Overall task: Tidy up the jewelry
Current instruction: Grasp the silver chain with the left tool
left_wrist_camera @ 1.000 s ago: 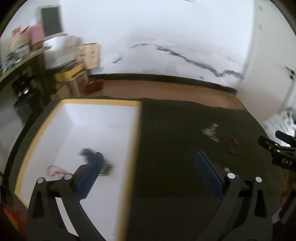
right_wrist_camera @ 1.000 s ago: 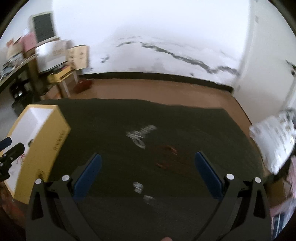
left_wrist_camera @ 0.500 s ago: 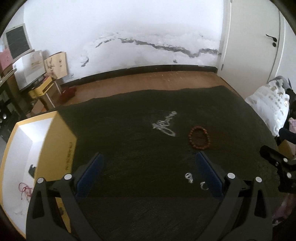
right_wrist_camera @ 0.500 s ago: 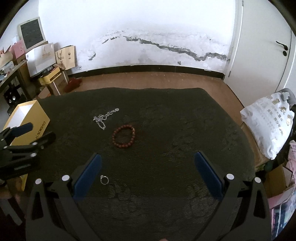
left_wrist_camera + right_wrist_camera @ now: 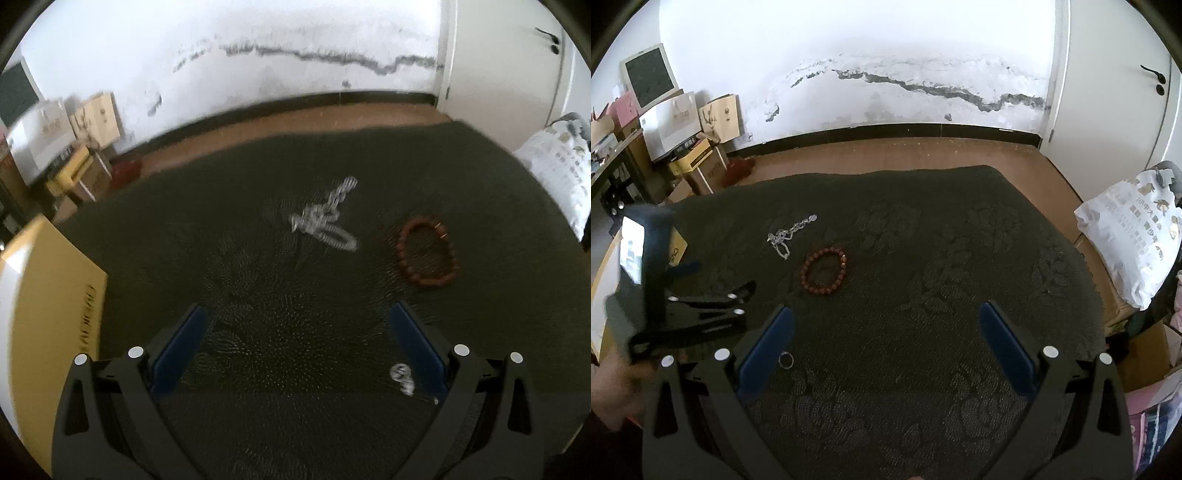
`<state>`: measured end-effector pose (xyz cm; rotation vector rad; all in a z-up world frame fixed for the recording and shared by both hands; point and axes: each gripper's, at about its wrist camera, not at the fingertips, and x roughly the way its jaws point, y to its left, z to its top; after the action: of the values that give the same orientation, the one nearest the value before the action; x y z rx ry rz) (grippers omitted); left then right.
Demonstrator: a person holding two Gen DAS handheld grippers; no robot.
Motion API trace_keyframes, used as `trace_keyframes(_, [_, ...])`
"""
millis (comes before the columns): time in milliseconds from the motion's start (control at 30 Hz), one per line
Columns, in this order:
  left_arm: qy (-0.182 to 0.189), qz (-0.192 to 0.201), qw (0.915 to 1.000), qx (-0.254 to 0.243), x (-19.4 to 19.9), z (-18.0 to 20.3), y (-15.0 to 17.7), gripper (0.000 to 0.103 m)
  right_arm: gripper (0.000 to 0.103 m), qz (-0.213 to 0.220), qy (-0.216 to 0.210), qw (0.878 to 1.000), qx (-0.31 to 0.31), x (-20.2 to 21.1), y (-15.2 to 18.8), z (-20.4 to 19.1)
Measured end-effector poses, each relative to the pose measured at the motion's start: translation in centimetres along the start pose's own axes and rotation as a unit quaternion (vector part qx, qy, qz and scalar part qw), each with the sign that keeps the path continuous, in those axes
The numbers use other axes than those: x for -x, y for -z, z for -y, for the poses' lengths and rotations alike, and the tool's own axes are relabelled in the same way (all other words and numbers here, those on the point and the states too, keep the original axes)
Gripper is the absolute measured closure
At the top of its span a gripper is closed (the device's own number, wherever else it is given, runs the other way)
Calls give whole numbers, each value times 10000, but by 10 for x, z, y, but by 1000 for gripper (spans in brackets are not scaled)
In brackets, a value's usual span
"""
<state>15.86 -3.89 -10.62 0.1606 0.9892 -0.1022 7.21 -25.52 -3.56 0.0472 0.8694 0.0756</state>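
Jaws on both your grippers spread wide, gripping nothing — left gripper [image 5: 295, 343], right gripper [image 5: 886, 336]. Silver chain [image 5: 788, 234], red bead bracelet [image 5: 823, 270] and small ring [image 5: 786, 359] lie apart on the dark cloth [image 5: 923, 258]. Yellow box [image 5: 48, 295] sits left — interior unclear.

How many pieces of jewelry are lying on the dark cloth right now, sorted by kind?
Silver chain: 1
Red bead bracelet: 1
Small ring: 1
Total: 3 pieces on the dark cloth. The left-wrist view blurs the spot near the ring, so an extra tiny piece there cannot be ruled out.
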Motion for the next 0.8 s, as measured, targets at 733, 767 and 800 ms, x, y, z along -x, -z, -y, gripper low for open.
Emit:
trace_keyframes(733, [155, 173, 9993, 281, -77, 7, -49, 5, 6, 66, -182, 9997, -164, -2, -15, 14])
trace_keyframes(767, [157, 161, 9993, 290, -77, 6, -50, 5, 6, 71, -178, 9997, -172, -2, -14, 14])
trace_keyframes(800, [160, 154, 9994, 283, -78, 6, -50, 5, 6, 73, -177, 9997, -176, -2, -15, 15])
